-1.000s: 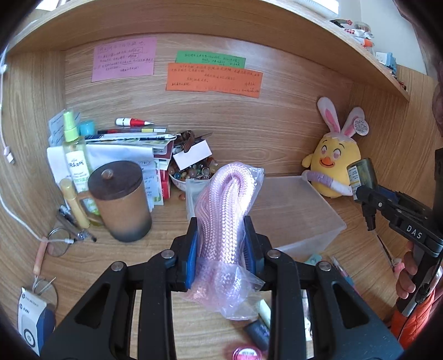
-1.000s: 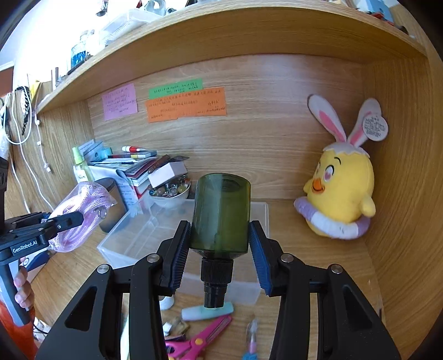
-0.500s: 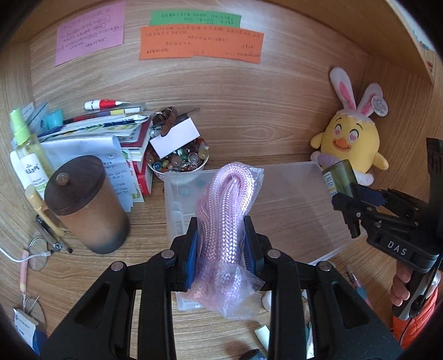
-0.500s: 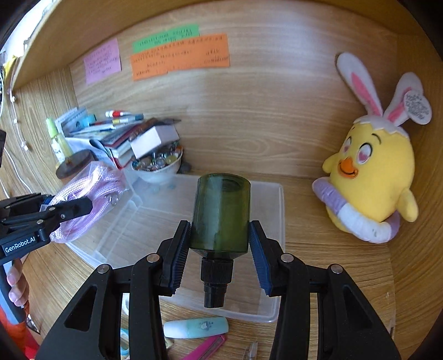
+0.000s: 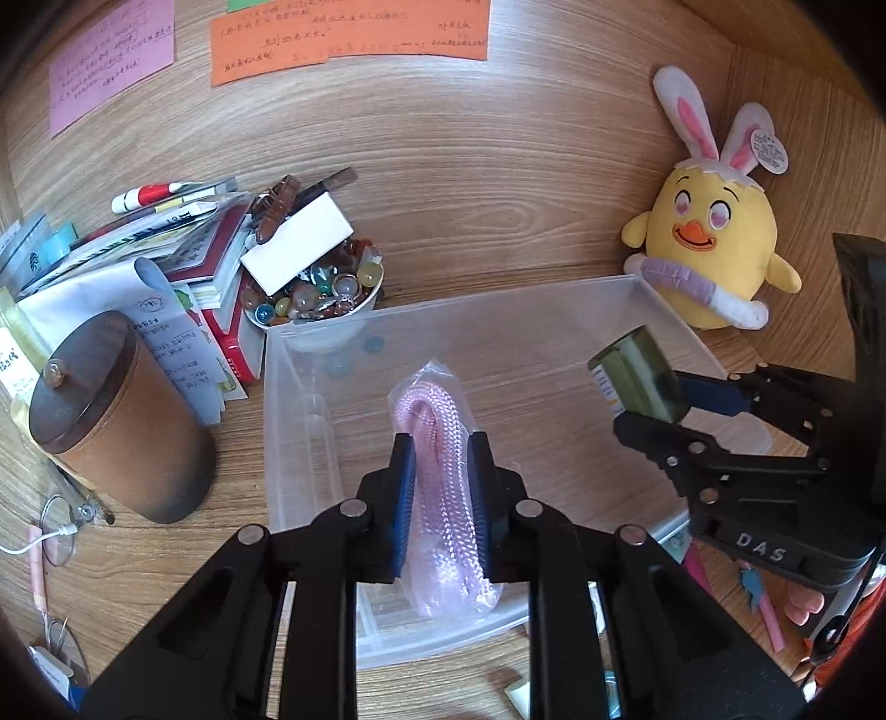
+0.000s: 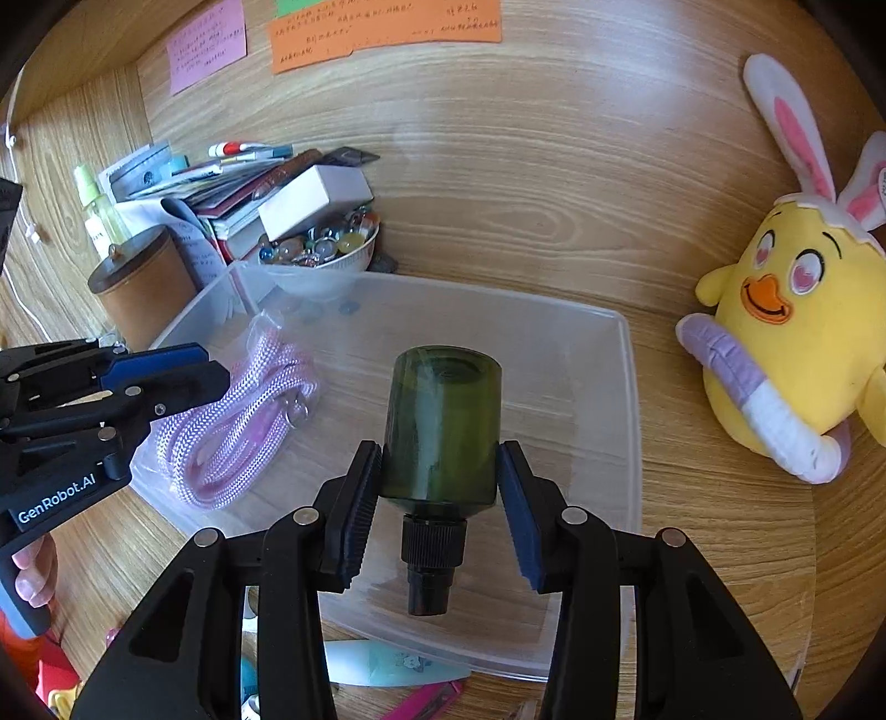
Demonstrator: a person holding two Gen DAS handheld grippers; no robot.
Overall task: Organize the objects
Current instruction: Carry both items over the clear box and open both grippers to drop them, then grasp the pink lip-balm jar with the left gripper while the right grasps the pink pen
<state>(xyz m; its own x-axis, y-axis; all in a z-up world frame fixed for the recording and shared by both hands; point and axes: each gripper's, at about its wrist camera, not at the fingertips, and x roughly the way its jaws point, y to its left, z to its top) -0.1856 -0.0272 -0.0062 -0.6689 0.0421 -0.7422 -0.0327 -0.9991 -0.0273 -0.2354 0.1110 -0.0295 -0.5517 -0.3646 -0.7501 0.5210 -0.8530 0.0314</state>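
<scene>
Two grippers worked over one clear plastic storage bin (image 6: 626, 354). The left gripper (image 5: 440, 476) was pinching one bagged coil of pink braided rope (image 5: 437, 443), which hung inside the bin just ahead of its fingertips. In the right wrist view the same rope (image 6: 238, 421) lay against the bin's left side, its near end hidden behind the left gripper (image 6: 183, 382). The right gripper (image 6: 440, 498) had its pads at either side of one dark green cylindrical bottle (image 6: 443, 426), cap pointing back toward the camera. The left pad touched the bottle; a thin gap showed at the right pad. I could not tell whether the bottle touched the bin floor. From the left wrist view, only the bottle's base (image 5: 631, 382) showed, the rest being covered by the right gripper (image 5: 664, 404).

Beyond the bin, ahead and left of both grippers, stood one white bowl of glass beads (image 5: 315, 293) with one white box (image 5: 299, 249) resting on it, one stack of books and papers (image 5: 183, 255), and one brown lidded canister (image 5: 116, 415). Ahead and right sat one yellow chick plush with rabbit ears (image 6: 792, 332), its right side cut off by the frame. Two paper notes, one pink (image 5: 111, 61) and one orange (image 5: 349, 33), were stuck on the wooden back panel; their writing was too small to read. Below the right gripper, small items near the bin's front edge were mostly hidden by its fingers.
</scene>
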